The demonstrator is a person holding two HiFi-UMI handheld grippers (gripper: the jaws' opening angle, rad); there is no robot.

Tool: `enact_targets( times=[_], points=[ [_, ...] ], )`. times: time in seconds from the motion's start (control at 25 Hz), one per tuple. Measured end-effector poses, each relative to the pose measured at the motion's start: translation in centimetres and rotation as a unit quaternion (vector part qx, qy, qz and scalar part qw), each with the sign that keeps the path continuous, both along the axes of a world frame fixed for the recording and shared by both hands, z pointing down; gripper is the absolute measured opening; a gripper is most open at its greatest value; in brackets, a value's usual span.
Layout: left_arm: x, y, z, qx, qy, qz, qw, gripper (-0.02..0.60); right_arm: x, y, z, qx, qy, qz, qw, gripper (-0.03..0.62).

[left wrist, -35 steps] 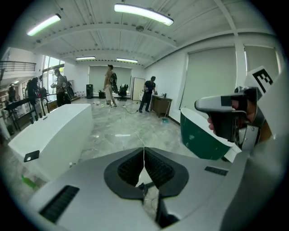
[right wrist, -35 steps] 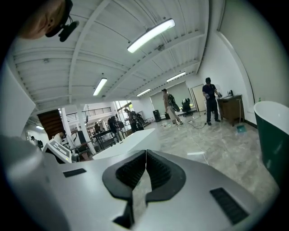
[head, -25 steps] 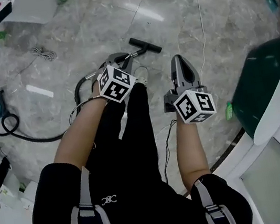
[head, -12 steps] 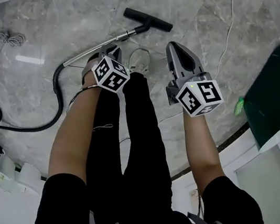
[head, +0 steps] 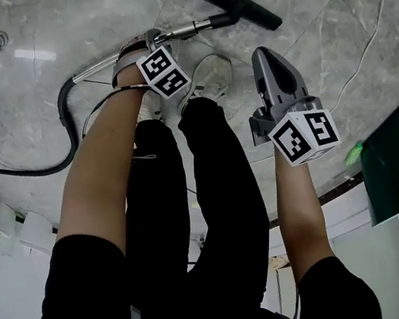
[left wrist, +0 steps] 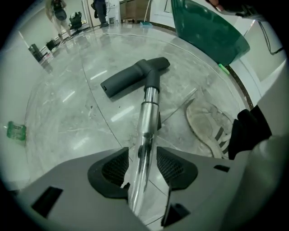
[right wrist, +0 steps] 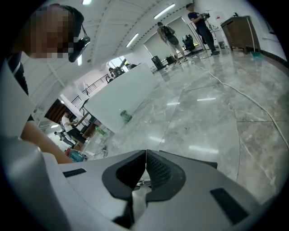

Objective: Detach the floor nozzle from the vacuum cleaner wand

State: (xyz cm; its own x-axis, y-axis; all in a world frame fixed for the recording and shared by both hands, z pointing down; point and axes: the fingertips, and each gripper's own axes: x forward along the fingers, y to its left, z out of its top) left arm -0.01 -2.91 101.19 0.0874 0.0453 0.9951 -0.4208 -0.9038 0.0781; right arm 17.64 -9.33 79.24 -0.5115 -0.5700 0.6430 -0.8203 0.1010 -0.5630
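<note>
The silver wand [left wrist: 149, 113] lies on the marble floor [head: 330, 34], its far end still plugged into the dark floor nozzle [left wrist: 135, 76]; the left gripper [left wrist: 143, 155] points down over the wand, its jaws just opened wide, and the tube runs between the pads without being pinched; the right gripper [head: 266, 57] hovers to the right of the wand, jaws pressed together on nothing; a white shoe [head: 212, 77] stands just beside the wand.
</note>
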Motion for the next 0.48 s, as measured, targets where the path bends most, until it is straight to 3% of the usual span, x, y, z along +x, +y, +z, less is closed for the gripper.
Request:
enact_targets(
  times=[0.08,0.24,0.48],
  points=[
    [-0.2,0.1,1.2,-0.005,0.001,0.005,1.0000,0.178,-0.8,1.0,1.1,-0.011,0.000,-0.007,1.000,0.017],
    [-0.6,0.7,3.1,-0.012,-0.013,0.056,0.9983,0.178,-1.4,0.4,2.0,-0.004,-0.024,0.016,1.000,0.017],
    [-0.9,0.9,4.8,-0.020,-0.037,0.047,0.9980,0.176,-1.5,0.7,3.2,-0.020,-0.037,0.055,0.998,0.017]
  ],
)
